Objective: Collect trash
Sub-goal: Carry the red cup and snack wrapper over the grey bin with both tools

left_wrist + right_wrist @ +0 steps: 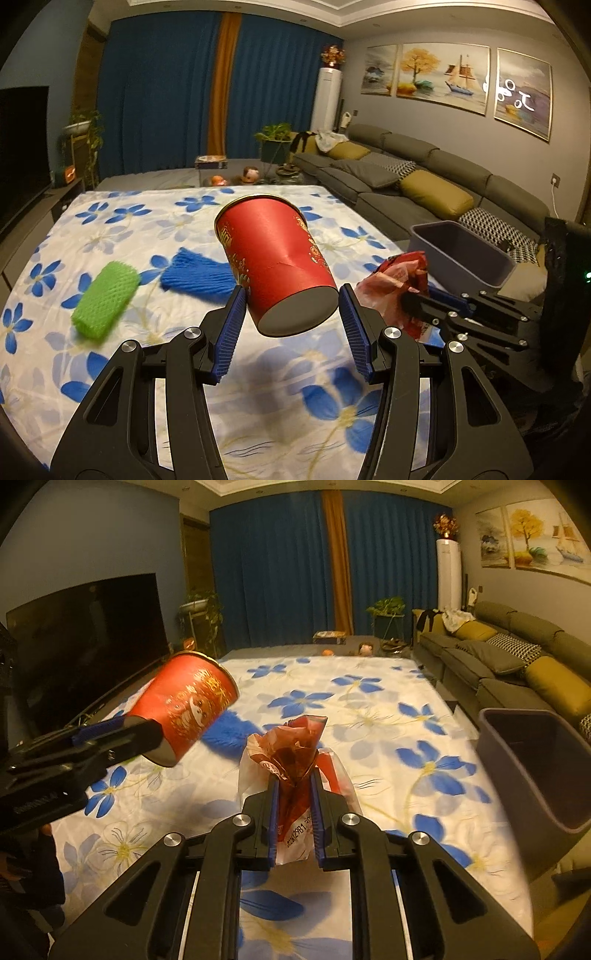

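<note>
In the left wrist view we saw the left hand-held gripper (291, 310) clamped on a red paper cup (275, 264), its blue pads pressed against the cup's lower sides. The cup was off the worktop (147, 229), tilted with its base toward the camera and its open rim pointing away. The worktop was covered by a white cloth with blue flowers. Left of the cup a blue foam net (197, 275) lay on the cloth, and further left of the cup lay a green foam net (105, 304), the two apart from each other. Right of the cup the right hand-held gripper (417, 299) reached in from the side, with a crumpled red and white wrapper (397, 284) caught between its fingers. Beyond the wrapper, further right of the cup, stood a grey bin (461, 251) at the worktop's edge, with a grey sofa (424, 173) behind it.

In the right wrist view we saw the right hand-held gripper (294, 779) pinched narrow on the wrapper (291, 753), whose crumpled top stood up above the pads and whose white printed end hung between the fingers. The wrapper was off the cloth. Right of the wrapper stood the grey bin (532, 768), its opening turned toward us. Left of the wrapper the left hand-held gripper (147, 731) held the red cup (184, 705) aloft and tilted, with a dark television (85, 642) behind it. The blue foam net (225, 734) showed between the cup and the wrapper, blurred.
</note>
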`<state>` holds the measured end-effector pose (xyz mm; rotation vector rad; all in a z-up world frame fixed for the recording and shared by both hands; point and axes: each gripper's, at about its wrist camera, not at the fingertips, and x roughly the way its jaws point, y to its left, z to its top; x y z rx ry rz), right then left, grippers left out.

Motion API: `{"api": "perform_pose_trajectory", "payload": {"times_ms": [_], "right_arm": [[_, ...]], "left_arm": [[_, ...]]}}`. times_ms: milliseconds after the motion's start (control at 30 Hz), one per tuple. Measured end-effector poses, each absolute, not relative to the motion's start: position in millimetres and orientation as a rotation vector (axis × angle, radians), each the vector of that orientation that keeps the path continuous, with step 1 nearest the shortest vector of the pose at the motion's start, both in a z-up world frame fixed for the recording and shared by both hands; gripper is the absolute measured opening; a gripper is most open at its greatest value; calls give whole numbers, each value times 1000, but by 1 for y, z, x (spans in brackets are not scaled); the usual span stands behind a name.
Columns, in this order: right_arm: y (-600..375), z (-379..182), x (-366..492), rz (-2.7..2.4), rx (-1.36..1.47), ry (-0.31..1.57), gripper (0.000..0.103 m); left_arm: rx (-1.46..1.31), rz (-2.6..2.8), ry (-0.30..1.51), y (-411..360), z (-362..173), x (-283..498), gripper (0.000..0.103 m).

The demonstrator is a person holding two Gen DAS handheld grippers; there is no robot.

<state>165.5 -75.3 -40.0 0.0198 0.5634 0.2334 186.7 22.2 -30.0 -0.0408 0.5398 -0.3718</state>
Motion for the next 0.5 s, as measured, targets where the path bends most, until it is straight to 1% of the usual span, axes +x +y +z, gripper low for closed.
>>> {"api": "perform_pose_trajectory", "payload": {"times_ms": [500], "right_arm": [[-171, -7, 146, 74, 42, 450, 16]], "left_arm": [[20, -512, 505, -68, -15, 193, 51]]}}
